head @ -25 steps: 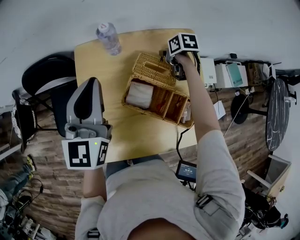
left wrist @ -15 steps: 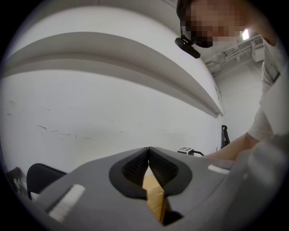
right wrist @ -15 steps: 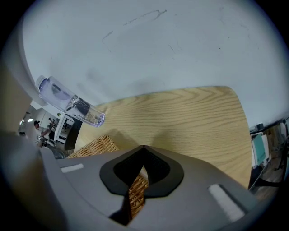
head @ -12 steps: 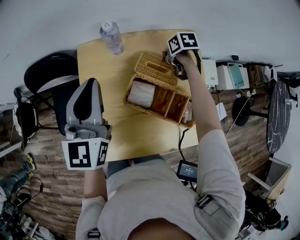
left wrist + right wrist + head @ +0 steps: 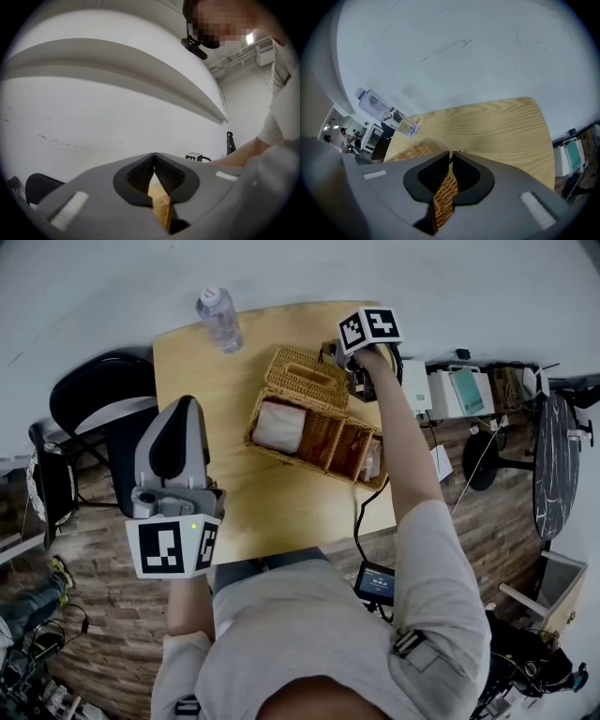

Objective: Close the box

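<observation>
Wicker box (image 5: 323, 439) open on wooden table (image 5: 272, 512), lid (image 5: 305, 378) tilted back at far side. Right gripper (image 5: 451, 161) clamped on lid edge. Left gripper (image 5: 153, 159) jaws together, empty, well apart from box.

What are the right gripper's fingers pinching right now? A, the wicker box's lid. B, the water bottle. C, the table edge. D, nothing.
A: the right gripper view shows the right gripper closed on the woven edge of the wicker lid.
</observation>
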`<state>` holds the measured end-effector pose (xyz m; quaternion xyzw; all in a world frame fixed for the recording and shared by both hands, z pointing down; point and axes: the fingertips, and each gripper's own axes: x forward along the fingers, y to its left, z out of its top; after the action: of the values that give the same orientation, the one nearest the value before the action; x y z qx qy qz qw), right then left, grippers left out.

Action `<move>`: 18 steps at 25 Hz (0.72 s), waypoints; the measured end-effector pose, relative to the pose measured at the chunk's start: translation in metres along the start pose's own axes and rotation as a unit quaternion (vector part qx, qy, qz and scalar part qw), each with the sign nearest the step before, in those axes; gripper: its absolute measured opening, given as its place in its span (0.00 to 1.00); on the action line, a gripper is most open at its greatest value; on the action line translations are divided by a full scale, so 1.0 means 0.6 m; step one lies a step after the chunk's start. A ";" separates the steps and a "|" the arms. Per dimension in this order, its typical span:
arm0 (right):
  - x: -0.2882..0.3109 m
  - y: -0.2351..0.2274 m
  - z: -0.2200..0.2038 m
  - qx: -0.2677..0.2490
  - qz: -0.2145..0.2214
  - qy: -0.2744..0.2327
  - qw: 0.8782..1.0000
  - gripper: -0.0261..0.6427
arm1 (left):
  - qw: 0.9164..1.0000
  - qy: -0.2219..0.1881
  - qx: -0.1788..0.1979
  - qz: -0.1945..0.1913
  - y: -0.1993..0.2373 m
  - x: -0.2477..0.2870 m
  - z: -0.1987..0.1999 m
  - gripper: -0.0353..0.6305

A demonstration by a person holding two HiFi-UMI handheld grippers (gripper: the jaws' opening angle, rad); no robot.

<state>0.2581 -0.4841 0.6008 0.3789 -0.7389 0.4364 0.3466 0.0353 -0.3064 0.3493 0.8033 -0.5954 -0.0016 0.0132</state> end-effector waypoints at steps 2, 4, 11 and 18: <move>0.007 -0.004 -0.006 0.008 0.000 0.007 1.000 0.05 | 1.000 0.001 0.000 0.001 0.000 -0.001 0.000 0.14; 0.013 -0.011 -0.008 0.018 -0.008 0.012 1.000 0.06 | 1.000 0.003 0.000 0.002 0.001 -0.001 -0.002 0.14; 0.039 -0.010 -0.009 0.021 -0.010 0.042 0.999 0.12 | 1.000 0.011 -0.001 0.015 0.015 0.002 -0.008 0.14; 0.062 -0.001 -0.021 0.008 -0.003 0.091 0.996 0.12 | 1.000 0.013 0.001 0.022 0.027 0.007 -0.012 0.14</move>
<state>0.2435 -0.4823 0.6372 0.3430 -0.6998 0.4733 0.4106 0.0212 -0.3147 0.3567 0.7901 -0.6126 0.0100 0.0205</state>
